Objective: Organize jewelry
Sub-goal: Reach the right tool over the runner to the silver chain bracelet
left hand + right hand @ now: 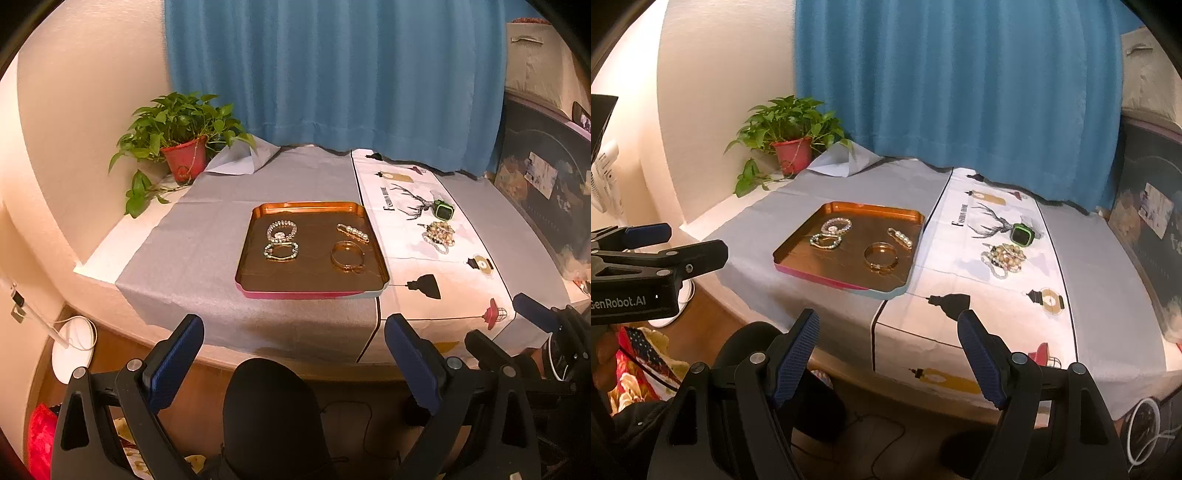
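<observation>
A: From the left wrist view, the left hand-held gripper (293,354) hangs short of the tabletop (207,258), its blue ribbed pads spread wide with nothing between them. What does the other view add?

B: It shows the left hand-held gripper from the side, a black body with white lettering. The right hand-held gripper (888,349) is also spread wide and holds nothing. Only one blue pad and part of its black frame show at the right edge of the left view.

A: And the jewelry?

B: The copper-coloured tray (798,245) is a shallow rounded square with a pink outer rim, sitting on grey cloth. Inside lie a gold bangle (881,256), a pearl hair clip (900,238), a clear beaded bracelet (836,226) and a greenish beaded bracelet (825,241) touching it.

A: Right of the tray, on the white printed runner (402,236), a heap of beaded bracelets (439,235) rests just in front of a green-framed smartwatch (443,209).

B: A leafy plant in a red pot (792,153) stands in the back corner before a blue curtain (960,81).
</observation>
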`<state>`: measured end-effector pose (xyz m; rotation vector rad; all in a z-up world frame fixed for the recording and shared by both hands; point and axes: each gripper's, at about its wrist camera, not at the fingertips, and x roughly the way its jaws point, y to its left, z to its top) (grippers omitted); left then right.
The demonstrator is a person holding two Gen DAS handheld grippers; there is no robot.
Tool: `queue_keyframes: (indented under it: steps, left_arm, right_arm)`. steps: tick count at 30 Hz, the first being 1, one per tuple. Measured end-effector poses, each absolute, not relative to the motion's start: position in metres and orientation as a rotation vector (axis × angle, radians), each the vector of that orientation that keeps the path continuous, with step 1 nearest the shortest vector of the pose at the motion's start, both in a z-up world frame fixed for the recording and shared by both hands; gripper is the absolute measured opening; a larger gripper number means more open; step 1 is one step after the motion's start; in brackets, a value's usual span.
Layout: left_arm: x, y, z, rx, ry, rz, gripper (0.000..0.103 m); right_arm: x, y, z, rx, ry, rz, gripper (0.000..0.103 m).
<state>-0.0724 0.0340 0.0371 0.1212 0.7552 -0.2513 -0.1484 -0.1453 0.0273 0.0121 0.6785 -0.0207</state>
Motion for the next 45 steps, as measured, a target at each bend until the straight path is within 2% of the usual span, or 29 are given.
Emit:
queue_keyframes:
  steps: [14, 26, 36, 45]
  left_arm:
    - [-0.06, 0.02, 0.027, 0.148, 0.776, -0.26, 0.097]
    - [-0.016, -0.019, 0.004, 0.182, 0.855, -0.271, 0.097]
    - [0.043, -0.077, -0.016, 0.227, 0.899, -0.297, 0.097]
    - [0.09, -0.119, -0.034, 0.252, 0.919, -0.306, 0.097]
  right_arm:
    - [-0.145, -0.17, 0.016, 0.058, 0.683, -0.078, 0.078]
    - [-0.113, -0.276, -0.013, 0.157, 0.724, -0.265, 0.078]
    - [-0.008, -0.403, -0.057, 0.238, 0.765, -0.339, 0.078]
    - [0.084, -0.423, -0.118, 0.163, 0.896, -0.263, 0.078]
